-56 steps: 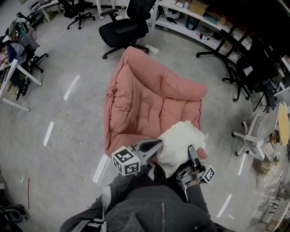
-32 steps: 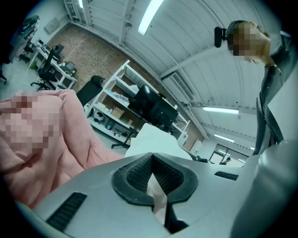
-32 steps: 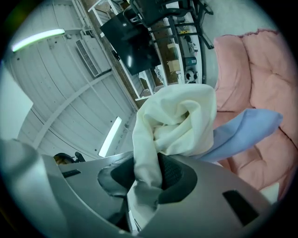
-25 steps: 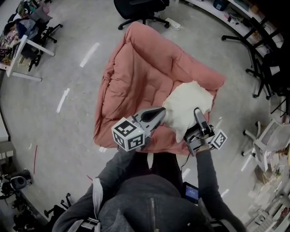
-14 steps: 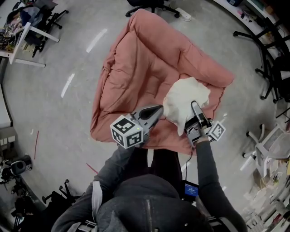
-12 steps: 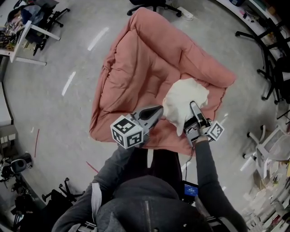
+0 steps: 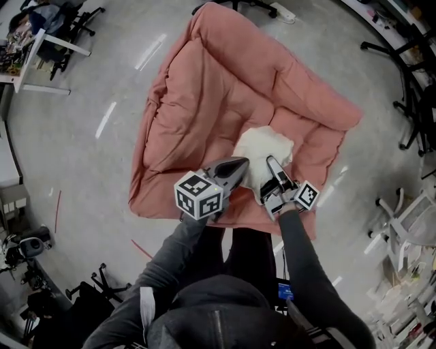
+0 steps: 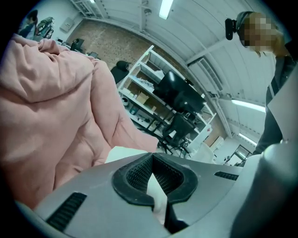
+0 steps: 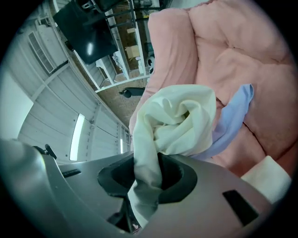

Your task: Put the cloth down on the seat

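Grey office floor (image 7: 68, 157) surrounds the pink seat (image 7: 204, 102), and the cream cloth (image 7: 262, 146) sits bunched low over its cushion — the left hand-held gripper (image 7: 240, 165) and right hand-held gripper (image 7: 270, 163) each pinching an edge — so the lowering looks nearly finished, with only the release left.

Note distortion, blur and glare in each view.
Head view: fisheye bend, edges curve, pink seat sharp. Left gripper view: dark round vignette, bright ceiling lights, mosaic patch top right. Right gripper view: same vignette, cloth sharp.
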